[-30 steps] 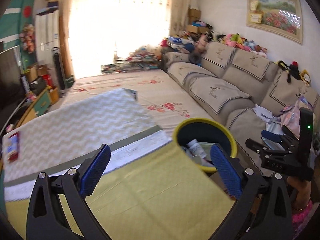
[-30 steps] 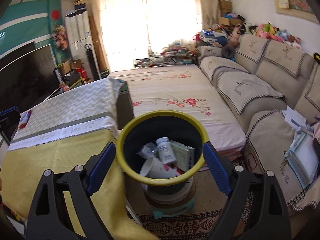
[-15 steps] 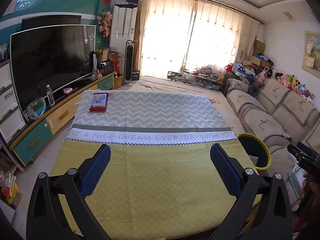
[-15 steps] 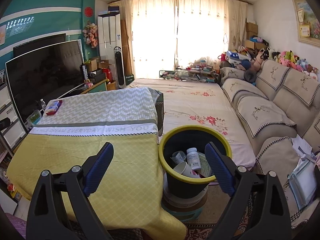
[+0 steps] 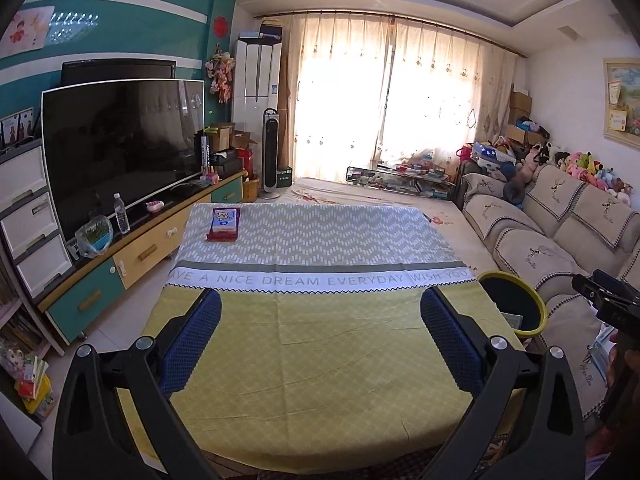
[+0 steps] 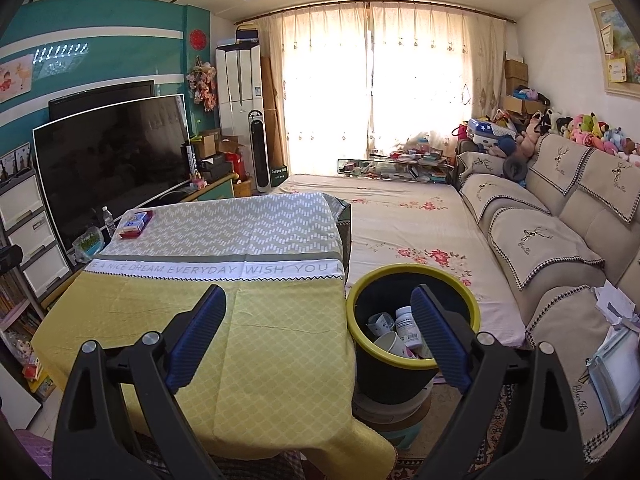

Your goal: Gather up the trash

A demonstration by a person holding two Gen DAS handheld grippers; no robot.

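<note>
- Our left gripper [image 5: 320, 334] has its fingers wide apart and empty, over the yellow end of the cloth [image 5: 320, 360].
- Our right gripper [image 6: 318, 330] is likewise spread, nothing between the pads; its right finger [image 6: 436, 340] overlaps the bin [image 6: 412, 360] just beyond.
- The bin holds a bottle [image 6: 406, 322], a cup [image 6: 390, 344] and paper scraps, so we judge one drop done and the search for the next piece in hand.
- The likeliest piece is the red-and-blue box [image 5: 224, 224], far beyond the left fingers at the cloth's far left.
- Next calls for a long forward reach with the left gripper; fingers are already wide enough.
- Nothing stands between. The sofa [image 6: 560, 240] lies right of the bin, the TV [image 5: 120, 148] far left.
</note>
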